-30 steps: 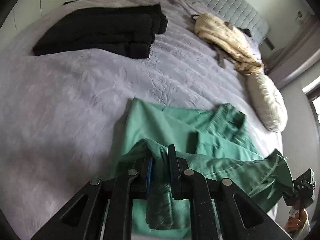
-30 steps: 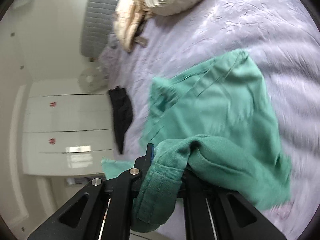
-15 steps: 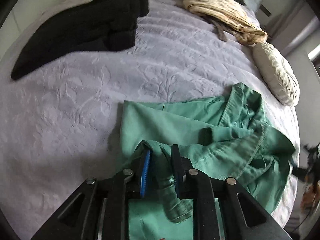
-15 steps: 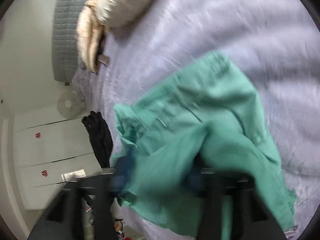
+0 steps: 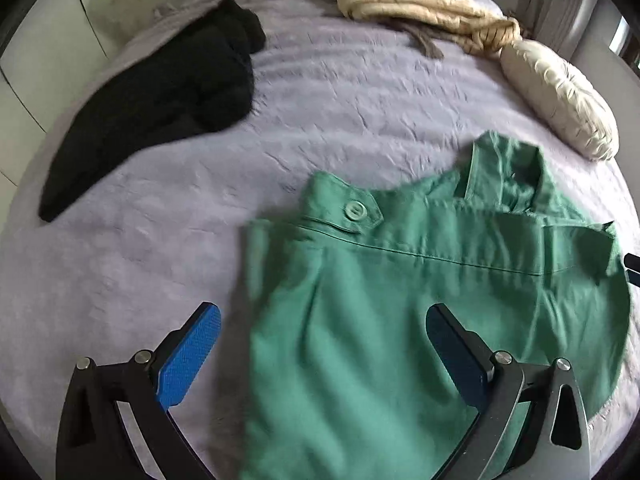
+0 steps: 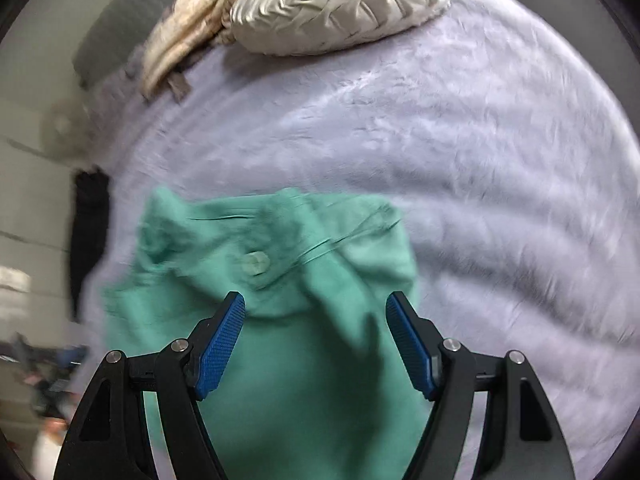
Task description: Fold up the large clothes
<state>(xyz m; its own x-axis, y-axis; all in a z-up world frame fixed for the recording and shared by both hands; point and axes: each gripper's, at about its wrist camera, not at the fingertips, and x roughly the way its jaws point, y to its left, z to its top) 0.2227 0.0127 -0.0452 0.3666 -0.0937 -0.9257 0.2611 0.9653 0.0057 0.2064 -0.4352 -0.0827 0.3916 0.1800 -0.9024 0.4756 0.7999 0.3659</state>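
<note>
Hovering with jaws wide and empty, left gripper and right gripper leave the folded green jacket flat on the bed, below the cream pillow, probably for the next fold.

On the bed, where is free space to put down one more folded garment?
Free bedcover lies between the black clothes, the green garment and the beige bundle. Also left of the green garment. The far edge is crowded by the bundle and cream pillow.

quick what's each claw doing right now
left claw: open, holding nothing, over the green jacket
right claw: open, holding nothing
</note>
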